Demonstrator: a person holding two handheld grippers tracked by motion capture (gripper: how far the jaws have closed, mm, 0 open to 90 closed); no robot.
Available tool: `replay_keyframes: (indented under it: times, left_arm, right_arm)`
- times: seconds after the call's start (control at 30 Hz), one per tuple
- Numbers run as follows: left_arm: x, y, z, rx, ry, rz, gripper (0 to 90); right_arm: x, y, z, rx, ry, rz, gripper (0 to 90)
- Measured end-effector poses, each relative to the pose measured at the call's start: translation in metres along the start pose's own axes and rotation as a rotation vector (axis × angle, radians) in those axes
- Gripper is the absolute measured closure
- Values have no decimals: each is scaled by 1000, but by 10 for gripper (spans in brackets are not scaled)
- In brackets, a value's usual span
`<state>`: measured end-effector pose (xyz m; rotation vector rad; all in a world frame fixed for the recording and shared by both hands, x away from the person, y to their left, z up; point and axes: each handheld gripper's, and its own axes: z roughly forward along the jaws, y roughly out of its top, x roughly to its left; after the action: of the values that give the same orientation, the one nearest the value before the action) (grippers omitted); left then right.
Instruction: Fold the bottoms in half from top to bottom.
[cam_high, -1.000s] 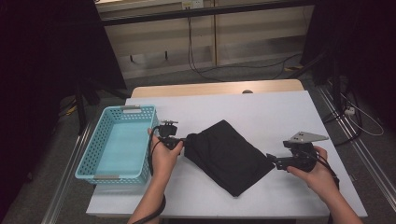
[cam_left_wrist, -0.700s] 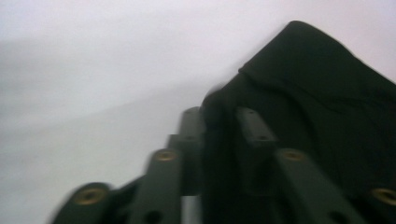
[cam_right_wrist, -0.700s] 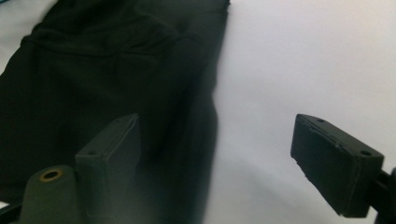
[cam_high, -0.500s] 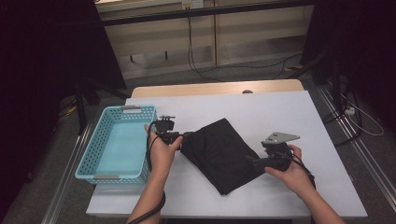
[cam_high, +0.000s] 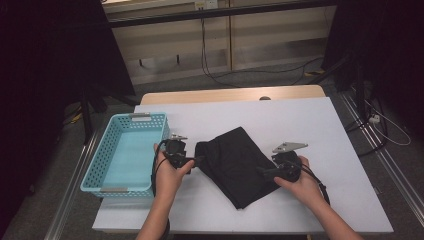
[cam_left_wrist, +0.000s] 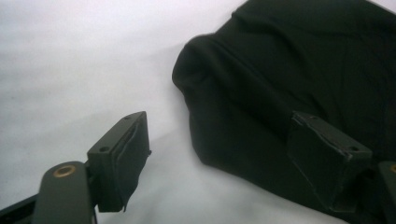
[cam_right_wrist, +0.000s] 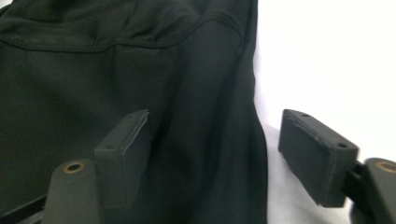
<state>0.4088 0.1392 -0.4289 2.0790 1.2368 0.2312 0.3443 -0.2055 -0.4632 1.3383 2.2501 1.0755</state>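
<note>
On the table (cam_high: 325, 125) the folded cloth (cam_high: 235, 162) lies near the middle, toward the front edge, with the basket (cam_high: 102, 172) well left of it at the left edge, the left gripper (cam_high: 192, 161) between them and the right gripper (cam_high: 265, 172) on the cloth's right side.

Left tool (cam_high: 199, 161) just opening wide, right tool (cam_high: 262, 171) closing slightly, jaws apart
</note>
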Motion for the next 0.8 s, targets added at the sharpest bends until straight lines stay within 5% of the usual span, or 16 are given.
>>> replay_keyframes:
  times: [0.8]
  left_arm:
    - [-5, 2, -5, -19, -29, 7, 185]
  right_arm:
    - [13, -5, -6, -15, -17, 87, 508]
